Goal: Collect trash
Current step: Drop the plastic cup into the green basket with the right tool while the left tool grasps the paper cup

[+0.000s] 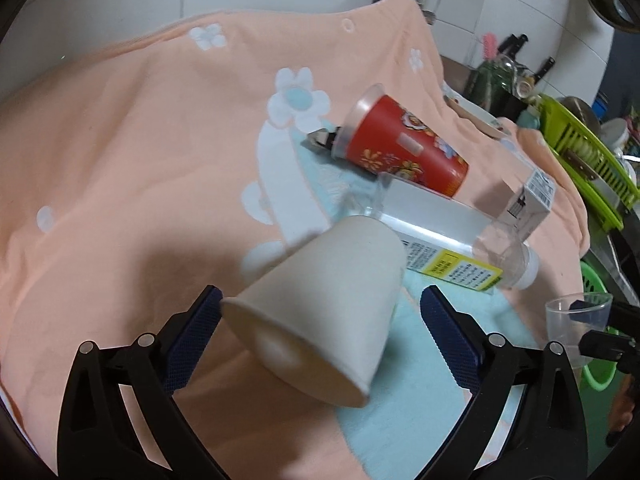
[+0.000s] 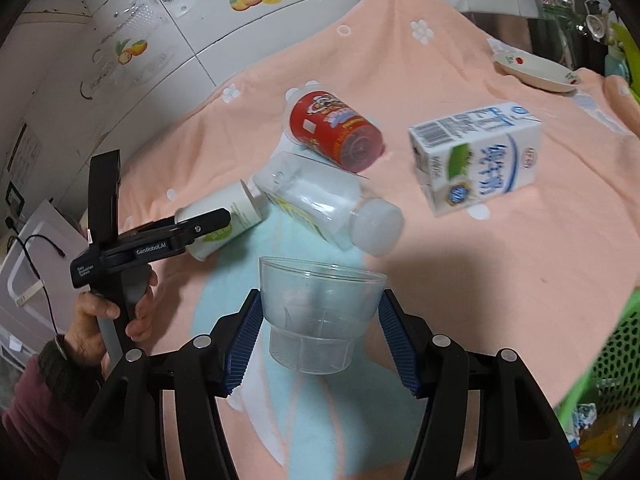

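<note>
Your right gripper (image 2: 320, 332) clamps the clear plastic cup (image 2: 320, 308) at lower centre; your left gripper (image 1: 320, 332) gapes wide around the paper cup (image 1: 320, 308), pads clear.

The left tongs (image 2: 200, 232), seen from the right wrist camera, carry white lettering on the black body: "GenRoboLAI" along the arm, and a small block below it that seems to read "Data Acquisition System". The milk carton (image 2: 478, 158) bears large blue Chinese characters, a barcode and a round blue badge with a number too blurred to read. The print on the bottle's yellow label (image 1: 456, 268) is too small to read.
</note>
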A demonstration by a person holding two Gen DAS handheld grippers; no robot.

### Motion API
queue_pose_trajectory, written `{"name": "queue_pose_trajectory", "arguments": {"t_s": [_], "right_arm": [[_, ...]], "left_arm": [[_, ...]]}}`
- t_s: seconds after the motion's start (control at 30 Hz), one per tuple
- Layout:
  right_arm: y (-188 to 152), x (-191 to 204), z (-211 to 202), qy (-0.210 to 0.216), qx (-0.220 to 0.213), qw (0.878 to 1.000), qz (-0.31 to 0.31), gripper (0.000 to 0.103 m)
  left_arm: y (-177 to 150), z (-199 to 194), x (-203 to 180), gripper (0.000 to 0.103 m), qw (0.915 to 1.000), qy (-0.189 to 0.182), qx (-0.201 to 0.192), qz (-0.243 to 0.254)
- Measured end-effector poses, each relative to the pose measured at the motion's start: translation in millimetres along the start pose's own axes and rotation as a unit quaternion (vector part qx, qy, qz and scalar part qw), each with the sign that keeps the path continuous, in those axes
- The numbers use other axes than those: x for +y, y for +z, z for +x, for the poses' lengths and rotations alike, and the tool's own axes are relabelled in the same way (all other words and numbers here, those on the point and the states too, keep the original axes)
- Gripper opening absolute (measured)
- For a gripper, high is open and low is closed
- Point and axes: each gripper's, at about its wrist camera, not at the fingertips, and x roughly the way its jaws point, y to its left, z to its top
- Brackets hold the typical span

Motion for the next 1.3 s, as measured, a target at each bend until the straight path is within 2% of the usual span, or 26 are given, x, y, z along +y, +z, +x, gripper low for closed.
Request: {"name": "queue_pose_trajectory", "arguments": {"t_s": [0.03,0.07,0.13,0.4,0.7,1.03,1.3], "right_arm": [[-2,-1,-3,-0.003,-0.001,1.000,-0.001,0.057],[-5,-4,-6,-0.007,-0.002,1.000,-0.002,0.057],[-9,-9,-12,-0.012,-0.005,1.000,-0.003,0.057],[-26,-35,-46,-0.043,-0.026,0.999,0.000,0.057],[-53,-84,-95,-0.094,-0.048,0.994,0.016,0.058],[-91,-151,-142,-0.161,-0.059,0.984,0.054,0.058],[-124,-188,-168,-0.188,-0.057,0.977,0.087,0.059]], "left_arm": [[0,0,-2,0.093,1.0000,0.002,-0.002,0.002],[-1,0,-4,0.086,1.0000,0.001,-0.003,0.004],[-2,-1,-9,0.085,1.0000,-0.002,-0.003,0.004],[-18,-21,-34,0.082,0.9995,0.023,-0.016,0.014],[-31,-63,-63,0.082,0.9984,-0.014,-0.044,-0.032],[-28,-78,-163,0.082,0.9955,-0.069,-0.059,0.028],[-37,-59,-252,0.082,0.9884,-0.128,-0.039,0.072]]}}
